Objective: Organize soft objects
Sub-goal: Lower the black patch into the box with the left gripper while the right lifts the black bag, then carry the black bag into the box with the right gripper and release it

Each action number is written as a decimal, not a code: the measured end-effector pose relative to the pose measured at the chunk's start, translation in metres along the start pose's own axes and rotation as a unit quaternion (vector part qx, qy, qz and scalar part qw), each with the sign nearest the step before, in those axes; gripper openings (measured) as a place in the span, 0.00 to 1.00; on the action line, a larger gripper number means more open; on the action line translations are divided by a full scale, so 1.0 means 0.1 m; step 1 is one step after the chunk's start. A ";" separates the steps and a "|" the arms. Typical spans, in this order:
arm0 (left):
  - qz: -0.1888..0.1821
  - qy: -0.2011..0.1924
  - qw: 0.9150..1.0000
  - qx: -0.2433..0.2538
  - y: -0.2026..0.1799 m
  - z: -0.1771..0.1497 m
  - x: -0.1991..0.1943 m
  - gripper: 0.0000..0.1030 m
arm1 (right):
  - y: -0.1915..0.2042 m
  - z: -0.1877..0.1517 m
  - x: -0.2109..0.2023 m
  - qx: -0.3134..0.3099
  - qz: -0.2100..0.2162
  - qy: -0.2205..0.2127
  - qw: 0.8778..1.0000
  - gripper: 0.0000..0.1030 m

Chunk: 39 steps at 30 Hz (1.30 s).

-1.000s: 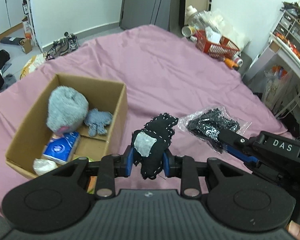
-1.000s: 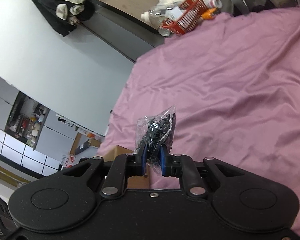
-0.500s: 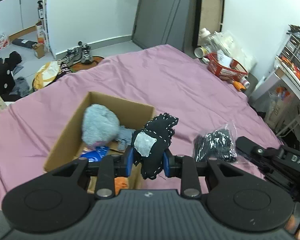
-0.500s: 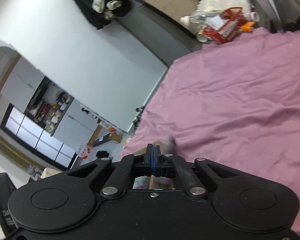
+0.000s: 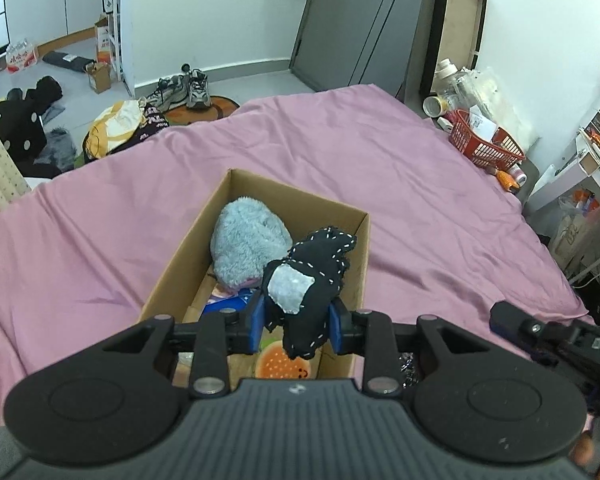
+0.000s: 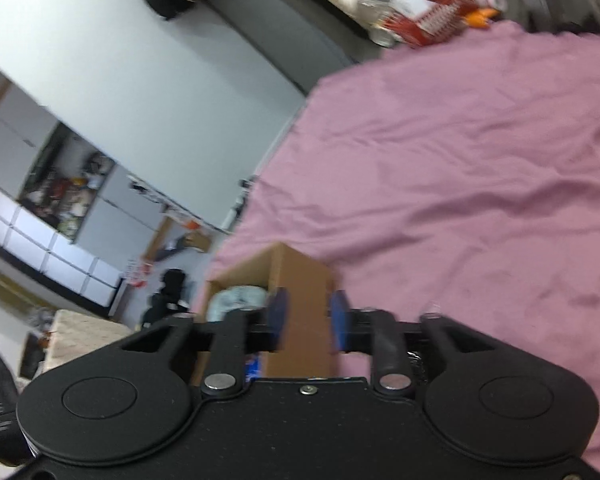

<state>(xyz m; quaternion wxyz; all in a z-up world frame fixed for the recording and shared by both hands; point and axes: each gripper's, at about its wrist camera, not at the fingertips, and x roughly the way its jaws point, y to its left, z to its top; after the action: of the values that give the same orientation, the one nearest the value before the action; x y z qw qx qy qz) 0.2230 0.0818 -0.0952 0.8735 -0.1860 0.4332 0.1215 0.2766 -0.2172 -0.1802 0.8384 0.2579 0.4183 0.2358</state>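
**Left hand-held gripper clamps a black stitched toy over the box; right one is spread and empty**

Left hand-held gripper (image 5: 296,326) sits in the lower middle of its own view, its blue pads pressed against a black soft toy (image 5: 312,276) with white dashed stitching and a grey patch. The toy hangs over the near end of an open cardboard box (image 5: 362,264) that stands on a pink bedsheet (image 5: 420,184). Inside the box, toward its far end, lies a fluffy grey plush (image 5: 248,240); nearer the camera are a blue packet (image 5: 228,302) and an orange round item with a face (image 5: 280,362), partly hidden behind the gripper.

At the lower right of the left view the right hand-held gripper (image 5: 540,330) enters as a dark arm printed with the letters "DAS"; the rest of the word runs out of frame. A glimpse of something black and glittery (image 5: 408,364) shows just beneath it, too hidden to identify.

From the right wrist view, which is motion-blurred, the right hand-held gripper's (image 6: 306,320) blue pads stand apart with nothing between them, framing the box's (image 6: 304,280) brown outer wall beyond. The grey plush (image 6: 240,300) peeks over the rim at left. Only this view shows white cabinets (image 6: 52,248) at far left; only the left view shows the sneakers (image 5: 188,88) on the floor. A red basket (image 5: 484,148) sits past the bed's far corner, upper right.
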 end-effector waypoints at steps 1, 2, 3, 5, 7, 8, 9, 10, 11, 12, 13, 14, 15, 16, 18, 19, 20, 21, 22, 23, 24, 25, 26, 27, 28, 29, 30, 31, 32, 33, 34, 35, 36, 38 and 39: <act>0.000 0.002 1.000 -0.002 0.02 -0.01 0.02 0.31 | -0.03 -0.01 0.03 0.002 -0.013 0.004 1.000 0.37; 0.000 0.005 1.000 -0.005 0.04 -0.01 0.04 0.31 | -0.05 -0.03 0.06 0.004 -0.023 0.009 1.000 0.41; -0.002 0.009 1.000 -0.008 0.06 -0.02 0.07 0.31 | -0.06 -0.05 0.09 0.006 -0.031 0.015 0.999 0.48; -0.003 0.013 1.000 -0.012 0.10 -0.03 0.11 0.31 | -0.08 -0.09 0.15 0.005 -0.052 0.025 0.998 0.57; -0.002 0.018 1.000 -0.017 0.15 -0.04 0.15 0.31 | -0.10 -0.13 0.24 0.001 -0.073 0.037 0.997 0.64; -0.003 0.021 1.000 -0.019 0.17 -0.04 0.17 0.31 | -0.13 -0.15 0.27 0.003 -0.080 0.044 0.996 0.70; -0.005 0.022 1.000 -0.020 0.19 -0.04 0.18 0.32 | -0.15 -0.17 0.32 0.006 -0.087 0.052 0.995 0.73; -0.009 0.024 0.999 -0.021 0.20 -0.04 0.20 0.36 | -0.17 -0.18 0.36 0.007 -0.093 0.058 0.994 0.74; -0.017 0.028 0.999 -0.024 0.22 -0.04 0.22 0.38 | -0.20 -0.21 0.41 0.007 -0.103 0.066 0.992 0.75; -0.020 0.031 0.999 -0.028 0.24 -0.03 0.24 0.40 | -0.21 -0.23 0.46 0.008 -0.112 0.073 0.991 0.75; -0.020 0.033 0.999 -0.030 0.25 -0.03 0.25 0.41 | -0.24 -0.24 0.51 0.009 -0.120 0.080 0.990 0.75; -0.020 0.034 0.999 -0.031 0.27 -0.03 0.26 0.41 | -0.26 -0.26 0.56 0.009 -0.129 0.087 0.988 0.75; -0.021 0.034 0.999 -0.033 0.28 -0.02 0.27 0.42 | -0.27 -0.28 0.60 0.008 -0.136 0.093 0.986 0.75; -0.021 0.035 0.999 -0.036 0.29 -0.02 0.28 0.44 | -0.29 -0.30 0.65 0.005 -0.144 0.100 0.985 0.75; -0.023 0.036 0.998 -0.042 0.34 -0.02 0.29 0.50 | -0.29 -0.35 0.72 0.000 -0.154 0.108 0.982 0.75; -0.023 0.035 0.998 -0.045 0.36 -0.02 0.29 0.51 | -0.30 -0.37 0.75 -0.004 -0.159 0.112 0.981 0.74; -0.021 0.034 0.998 -0.047 0.38 -0.02 0.29 0.51 | -0.29 -0.40 0.77 -0.007 -0.161 0.114 0.980 0.72; -0.018 0.033 0.998 -0.048 0.40 -0.02 0.30 0.52 | -0.29 -0.43 0.80 -0.013 -0.164 0.117 0.979 0.64; -0.014 0.033 0.998 -0.048 0.42 -0.02 0.31 0.52 | -0.27 -0.44 0.80 -0.020 -0.165 0.119 0.979 0.59; -0.009 0.032 0.998 -0.048 0.43 -0.01 0.31 0.52 | -0.25 -0.47 0.81 -0.029 -0.165 0.119 0.979 0.49; -0.003 0.031 0.998 -0.047 0.45 -0.02 0.32 0.52 | -0.23 -0.48 0.81 -0.035 -0.160 0.120 0.979 0.43; 0.001 0.032 0.998 -0.047 0.46 -0.02 0.33 0.52 | -0.21 -0.48 0.82 -0.038 -0.159 0.121 0.979 0.42; 0.004 0.033 0.998 -0.048 0.48 -0.02 0.34 0.52 | -0.19 -0.49 0.81 -0.043 -0.160 0.120 0.979 0.39; 0.005 0.035 0.998 -0.051 0.50 -0.02 0.35 0.52 | -0.18 -0.49 0.81 -0.045 -0.160 0.118 0.979 0.36; 0.006 0.037 0.998 -0.054 0.52 -0.02 0.36 0.52 | -0.18 -0.48 0.80 -0.041 -0.158 0.116 0.980 0.35; 0.007 0.038 0.998 -0.056 0.54 -0.03 0.37 0.52 | -0.18 -0.48 0.79 -0.038 -0.157 0.114 0.980 0.34; 0.007 0.039 0.998 -0.057 0.56 -0.03 0.37 0.52 | -0.17 -0.46 0.78 -0.040 -0.159 0.111 0.980 0.33; 0.007 0.039 0.998 -0.058 0.57 -0.03 0.37 0.52 | -0.16 -0.45 0.77 -0.042 -0.162 0.106 0.980 0.33; 0.007 0.040 0.997 -0.058 0.58 -0.03 0.37 0.52 | -0.15 -0.43 0.75 -0.043 -0.166 0.100 0.980 0.32; 0.007 0.040 0.997 -0.059 0.60 -0.03 0.37 0.52 | -0.13 -0.41 0.72 -0.042 -0.166 0.095 0.981 0.32; 0.007 0.040 0.997 -0.059 0.60 -0.03 0.38 0.52 | -0.12 -0.38 0.70 -0.042 -0.166 0.091 0.981 0.32; 0.006 0.041 0.997 -0.059 0.62 -0.03 0.38 0.52 | -0.10 -0.36 0.70 -0.042 -0.164 0.086 0.982 0.32; 0.005 0.042 0.997 -0.060 0.63 -0.03 0.37 0.52 | -0.07 -0.34 0.67 -0.043 -0.160 0.080 0.983 0.32; 0.002 0.046 0.997 -0.065 0.66 -0.04 0.37 0.52 | -0.02 -0.30 0.60 -0.041 -0.150 0.070 0.985 0.32; 0.002 0.048 0.997 -0.066 0.67 -0.04 0.37 0.52 | 0.01 -0.28 0.57 -0.043 -0.148 0.066 0.986 0.32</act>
<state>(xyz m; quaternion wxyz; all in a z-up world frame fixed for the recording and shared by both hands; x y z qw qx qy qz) 0.2173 0.1422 -0.1420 0.8372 -0.2482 0.4660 0.1426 0.2839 -0.1746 -0.2271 0.8450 0.1407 0.4954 0.1439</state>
